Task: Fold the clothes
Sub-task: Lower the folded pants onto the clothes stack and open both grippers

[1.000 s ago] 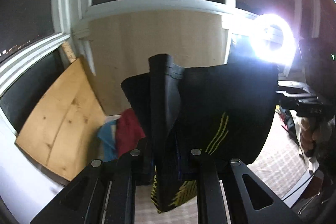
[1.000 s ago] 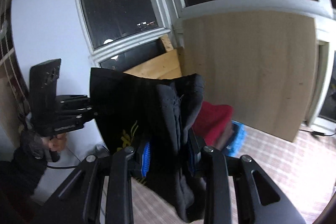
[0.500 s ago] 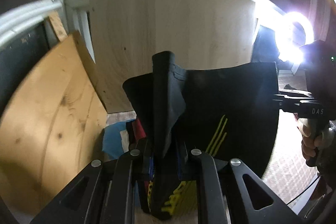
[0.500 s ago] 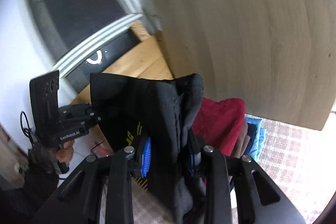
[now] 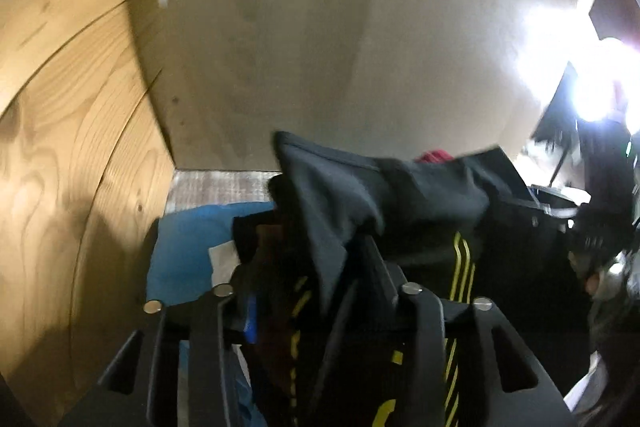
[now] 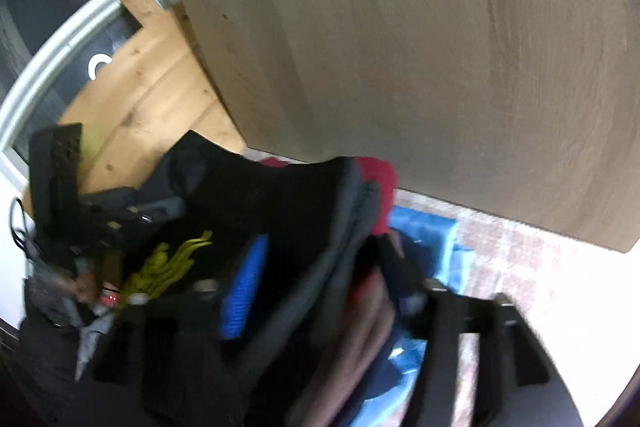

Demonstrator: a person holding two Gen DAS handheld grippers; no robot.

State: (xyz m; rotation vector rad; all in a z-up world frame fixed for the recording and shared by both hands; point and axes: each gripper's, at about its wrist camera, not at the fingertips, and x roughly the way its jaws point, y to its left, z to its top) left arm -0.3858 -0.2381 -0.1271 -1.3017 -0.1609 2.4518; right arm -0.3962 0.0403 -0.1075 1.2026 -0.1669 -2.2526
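The black garment with yellow stripes (image 5: 424, 203) lies draped across both hand-held grippers, above a pile of red and blue clothes (image 6: 424, 227) on the checked floor. The left hand-held gripper (image 5: 316, 291) and right hand-held gripper (image 6: 320, 287) have just been opening; cloth sits loosely between their parted jaws.

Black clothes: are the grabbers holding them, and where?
Not held: left gripper and right gripper jaws have just been opening, with the black garment loose between them.

Ahead, upright pale board (image 5: 360, 39) and leaning pine plank (image 5: 72, 155); stacked clothes (image 6: 416, 267) directly below.
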